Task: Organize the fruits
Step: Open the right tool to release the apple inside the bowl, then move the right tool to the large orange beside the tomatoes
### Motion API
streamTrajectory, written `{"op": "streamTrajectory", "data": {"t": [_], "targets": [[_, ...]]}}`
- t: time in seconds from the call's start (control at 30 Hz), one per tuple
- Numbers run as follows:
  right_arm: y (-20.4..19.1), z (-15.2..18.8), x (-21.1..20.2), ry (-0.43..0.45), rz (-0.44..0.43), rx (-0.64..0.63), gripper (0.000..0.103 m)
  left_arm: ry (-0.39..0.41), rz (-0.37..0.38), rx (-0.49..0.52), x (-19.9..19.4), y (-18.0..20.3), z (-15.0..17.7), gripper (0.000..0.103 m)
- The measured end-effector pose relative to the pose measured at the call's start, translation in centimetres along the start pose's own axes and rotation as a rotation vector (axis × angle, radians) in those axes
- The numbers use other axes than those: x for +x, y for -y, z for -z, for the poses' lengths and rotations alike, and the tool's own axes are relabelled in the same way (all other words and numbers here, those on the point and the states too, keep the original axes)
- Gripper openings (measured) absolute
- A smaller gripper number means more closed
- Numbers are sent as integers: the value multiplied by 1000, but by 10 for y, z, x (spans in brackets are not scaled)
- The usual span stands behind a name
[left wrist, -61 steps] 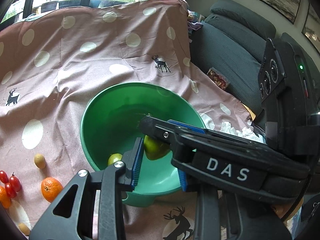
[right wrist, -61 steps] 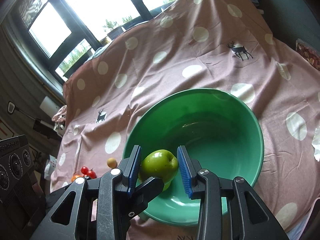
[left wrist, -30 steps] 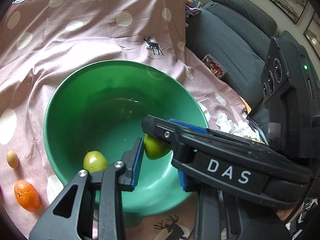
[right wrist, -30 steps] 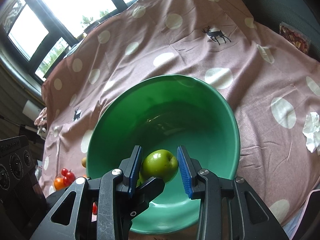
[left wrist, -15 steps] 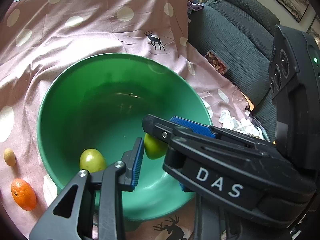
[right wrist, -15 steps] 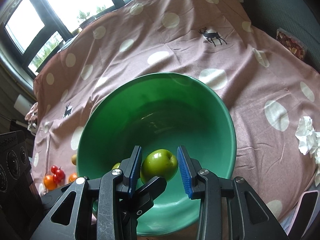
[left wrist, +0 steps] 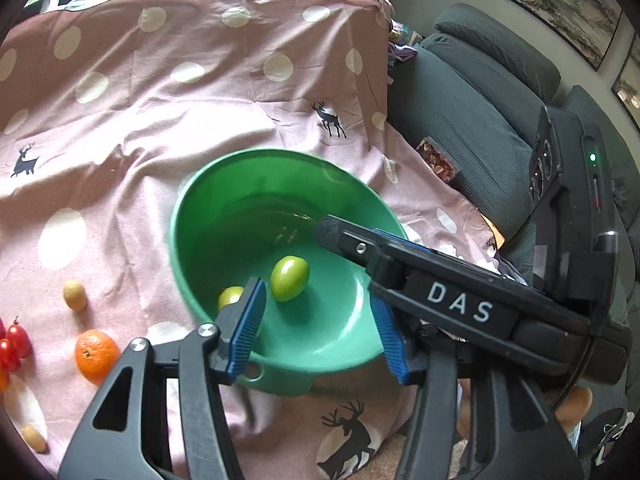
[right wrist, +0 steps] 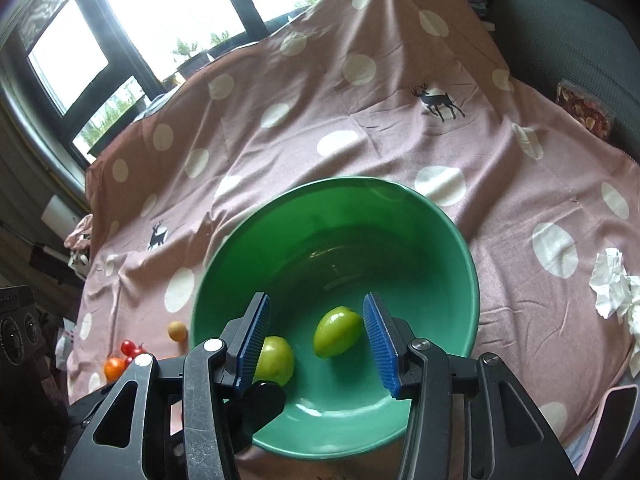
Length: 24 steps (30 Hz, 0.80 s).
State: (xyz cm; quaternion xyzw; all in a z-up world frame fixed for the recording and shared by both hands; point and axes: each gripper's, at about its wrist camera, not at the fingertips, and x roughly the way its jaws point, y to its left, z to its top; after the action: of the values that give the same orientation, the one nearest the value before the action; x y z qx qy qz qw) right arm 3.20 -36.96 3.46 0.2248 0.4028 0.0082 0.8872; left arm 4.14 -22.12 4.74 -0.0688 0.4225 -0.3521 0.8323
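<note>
Pink polka-dot cloth [right wrist: 400, 152] underlies both claws: right gripper [right wrist: 316, 334] and left gripper [left wrist: 316, 320] are opening, nothing pinched. Beneath them, 2 green apples [right wrist: 337, 331] lie loose in the round green plastic bowl [right wrist: 460, 248]. Outside sits an orange mandarin [left wrist: 96, 355].

- two green apples [right wrist: 337, 331] in one green bowl [right wrist: 452, 236];
- one orange [left wrist: 96, 355] on the cloth;
- cherry tomatoes [left wrist: 16, 340], at least two, edge cuts them off;
- three small yellowish fruits [left wrist: 74, 294];
- one crumpled tissue [right wrist: 612, 284]
</note>
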Motion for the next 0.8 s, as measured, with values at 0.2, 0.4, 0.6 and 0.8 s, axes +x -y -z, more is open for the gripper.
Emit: {"op": "streamTrajectory", "data": {"t": [0.2, 0.4, 0.6, 0.8], "targets": [[-25, 2, -19, 71, -58, -40, 63, 86, -104, -43, -56, -28, 11, 69], [-59, 8, -26, 95, -140, -110, 68, 170, -245, -134, -111, -67, 28, 76], [-100, 21, -13, 31, -245, -191, 69, 202, -356, -214, -142, -111, 55, 79], [-140, 41, 21, -94, -274, -276, 69, 154, -381, -308, -141, -148, 75, 78]]}}
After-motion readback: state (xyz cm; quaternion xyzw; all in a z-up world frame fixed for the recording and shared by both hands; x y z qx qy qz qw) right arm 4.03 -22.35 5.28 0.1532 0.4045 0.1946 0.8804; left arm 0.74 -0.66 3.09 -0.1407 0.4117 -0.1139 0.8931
